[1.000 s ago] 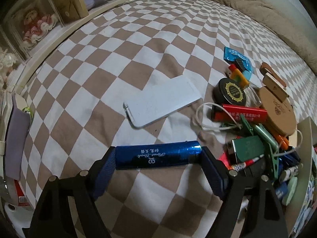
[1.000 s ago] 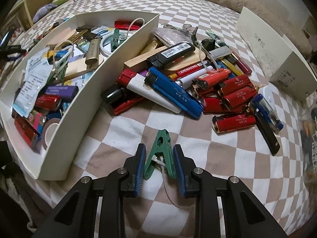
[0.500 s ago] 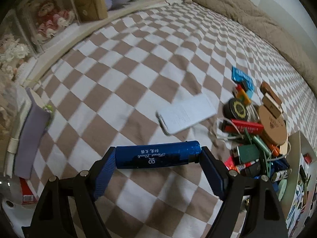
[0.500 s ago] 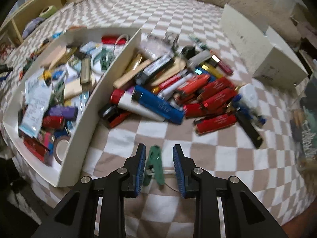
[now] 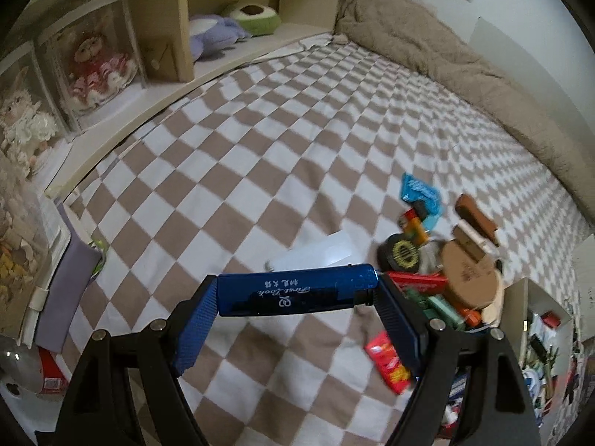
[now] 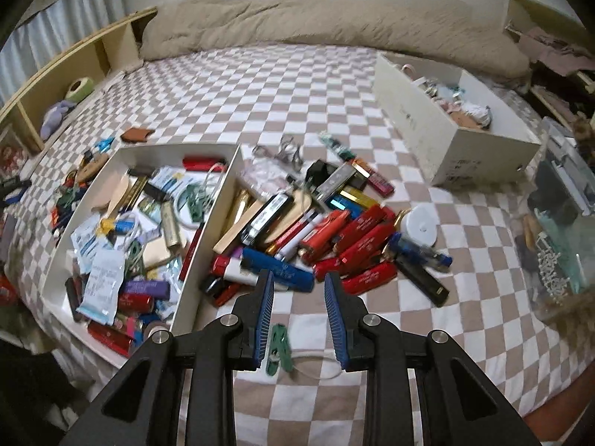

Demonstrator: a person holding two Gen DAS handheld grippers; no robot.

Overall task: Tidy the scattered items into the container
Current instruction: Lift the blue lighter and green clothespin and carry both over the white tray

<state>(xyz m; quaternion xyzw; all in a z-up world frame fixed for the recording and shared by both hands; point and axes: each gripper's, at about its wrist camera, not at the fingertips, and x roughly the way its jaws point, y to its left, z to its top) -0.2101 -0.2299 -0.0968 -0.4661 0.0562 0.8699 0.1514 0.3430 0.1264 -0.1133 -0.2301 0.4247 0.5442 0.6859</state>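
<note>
- Left gripper (image 5: 297, 293) clamps a blue lighter (image 5: 295, 290) crosswise above the checked bed (image 5: 260, 148).
- Right gripper (image 6: 299, 316) fingers nearly closed; green clip (image 6: 279, 345) seemingly pinched, left finger.
- White container (image 6: 208, 230) lies far left.

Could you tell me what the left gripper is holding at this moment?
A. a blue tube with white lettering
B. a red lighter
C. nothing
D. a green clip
A: in the left wrist view the blue tube spans the gap of the left gripper, with a pad pressed against each end, lifted clear of the checked sheet.
</note>
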